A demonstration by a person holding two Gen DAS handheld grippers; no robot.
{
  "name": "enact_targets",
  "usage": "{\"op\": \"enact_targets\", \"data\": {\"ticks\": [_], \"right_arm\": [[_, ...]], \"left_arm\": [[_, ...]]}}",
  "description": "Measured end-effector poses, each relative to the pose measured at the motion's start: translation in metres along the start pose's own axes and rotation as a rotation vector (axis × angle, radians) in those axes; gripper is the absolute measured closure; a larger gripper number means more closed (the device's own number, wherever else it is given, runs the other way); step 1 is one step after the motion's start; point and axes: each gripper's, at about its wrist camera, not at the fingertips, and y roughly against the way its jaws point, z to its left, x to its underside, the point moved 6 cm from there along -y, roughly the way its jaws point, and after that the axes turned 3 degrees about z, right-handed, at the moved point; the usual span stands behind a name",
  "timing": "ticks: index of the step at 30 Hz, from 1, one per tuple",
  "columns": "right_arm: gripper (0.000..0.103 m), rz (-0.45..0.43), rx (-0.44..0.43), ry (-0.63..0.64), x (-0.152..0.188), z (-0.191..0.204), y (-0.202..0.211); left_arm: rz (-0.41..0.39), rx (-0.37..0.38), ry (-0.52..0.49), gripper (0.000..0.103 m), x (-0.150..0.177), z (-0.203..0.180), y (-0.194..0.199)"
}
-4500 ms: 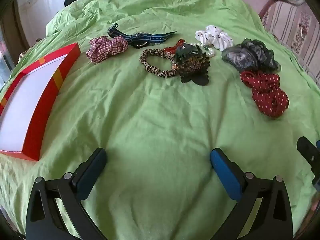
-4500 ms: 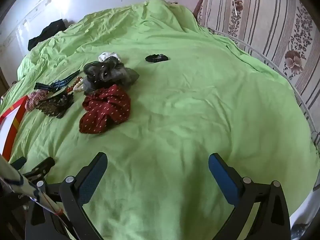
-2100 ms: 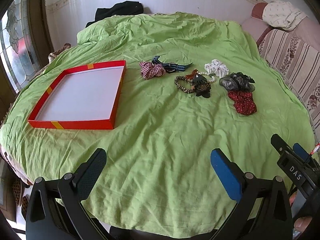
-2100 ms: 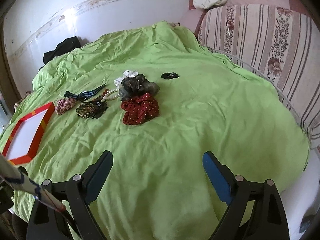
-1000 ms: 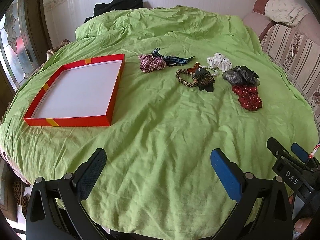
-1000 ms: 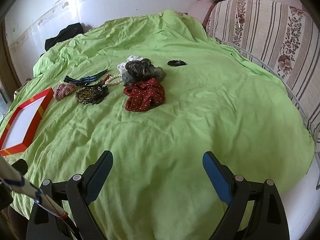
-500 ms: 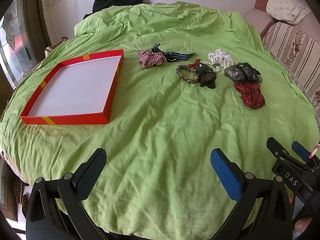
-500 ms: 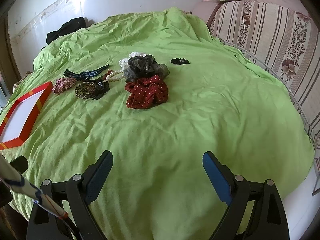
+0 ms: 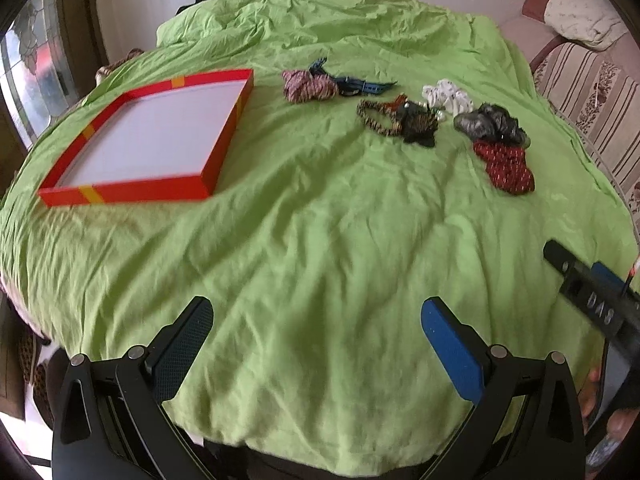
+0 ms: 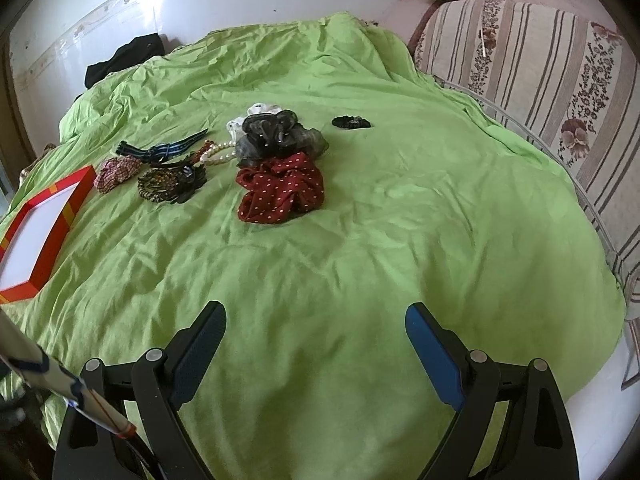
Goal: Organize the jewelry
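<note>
Both claws spread & empty over the green sheet [image 9: 320, 220]: send right claw [image 10: 316, 344] to red dotted scrunchie [image 10: 280, 192] first, pinch one bunched fold, w/ red box [image 9: 152, 140] as drop spot.

My left gripper [image 9: 316, 344] was black, with silver screws at its pivots and textured blue pads [image 9: 448, 350] lining the jaws. My right gripper [image 10: 316, 344] matched it: black frame, round silver screws, blue pads. White letters, "DAS", marked its side in the left wrist view.
</note>
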Motion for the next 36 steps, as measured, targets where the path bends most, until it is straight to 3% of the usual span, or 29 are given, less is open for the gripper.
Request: {"op": "enact_targets", "data": {"ticks": [5,14,17,22,27,32,36], "right_arm": [[0.009,-0.001,0.005,-0.010,-0.001,-0.003,0.000],[0.009,-0.011,0.016,-0.022,-0.004,-0.010,0.002],[0.009,-0.011,0.017,-0.023,-0.007,-0.011,0.002],[0.009,-0.018,-0.013,-0.022,-0.021,-0.012,0.003],[0.015,-0.022,-0.066,0.010,-0.038,-0.002,0.004],[0.017,0.011,-0.126,0.033,-0.048,0.014,-0.003],[0.017,0.027,-0.138,0.042,-0.053,0.020,-0.010]], "left_arm": [[-0.011,0.022,-0.035,0.000,0.012,-0.009,0.010],[-0.028,0.169,-0.044,0.000,0.019,-0.022,0.025],[-0.054,0.174,-0.053,0.000,0.015,-0.024,0.029],[-0.097,0.055,-0.084,0.000,-0.021,-0.007,0.029],[-0.182,-0.054,-0.013,0.000,-0.065,0.032,0.037],[-0.198,-0.093,0.047,0.000,-0.092,0.059,0.036],[-0.196,-0.125,0.025,0.000,-0.103,0.064,0.026]]}}
